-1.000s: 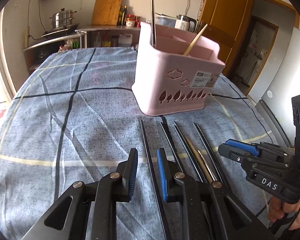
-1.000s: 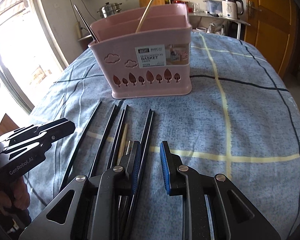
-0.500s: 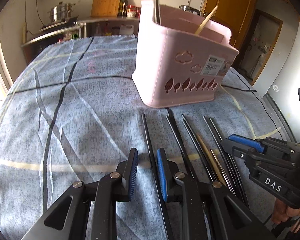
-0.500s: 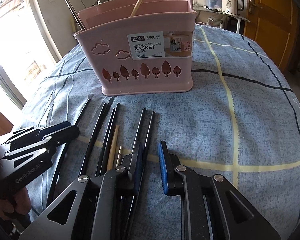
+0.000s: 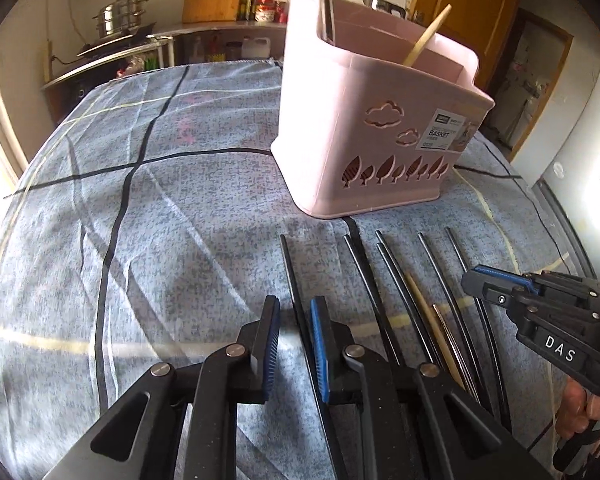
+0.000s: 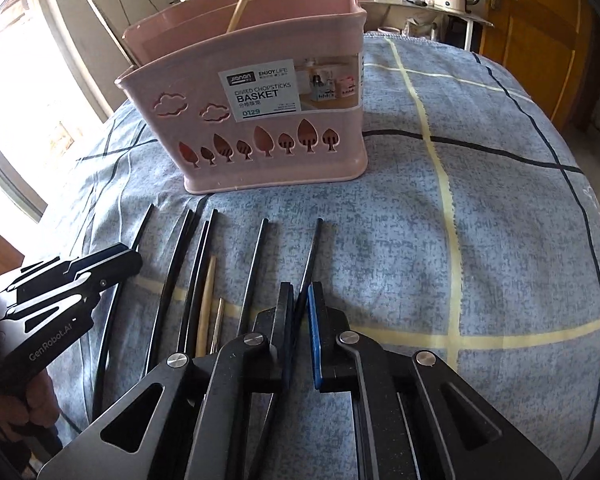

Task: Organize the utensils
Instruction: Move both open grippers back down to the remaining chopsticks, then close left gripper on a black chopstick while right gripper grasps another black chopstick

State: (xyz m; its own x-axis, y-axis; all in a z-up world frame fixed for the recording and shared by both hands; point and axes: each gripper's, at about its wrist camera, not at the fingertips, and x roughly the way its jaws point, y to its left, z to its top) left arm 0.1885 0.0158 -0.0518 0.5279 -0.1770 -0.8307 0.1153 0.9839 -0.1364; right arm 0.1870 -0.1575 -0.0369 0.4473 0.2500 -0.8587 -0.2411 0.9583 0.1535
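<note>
left gripper [image 5: 295, 322]: jaws spread a bit, straddling the leftmost black chopstick [image 5: 290, 272]
right gripper [image 6: 299, 312]: nearly pinching the rightmost chopstick [image 6: 313, 248], contact hard to tell
basket [image 6: 260, 136]: pink, just behind the row on the blue cloth [image 6: 480, 240]

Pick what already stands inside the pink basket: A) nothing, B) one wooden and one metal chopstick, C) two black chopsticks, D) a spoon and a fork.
B: a wooden chopstick and a metal chopstick lean inside the pink basket, while the black ones lie on the cloth.
</note>
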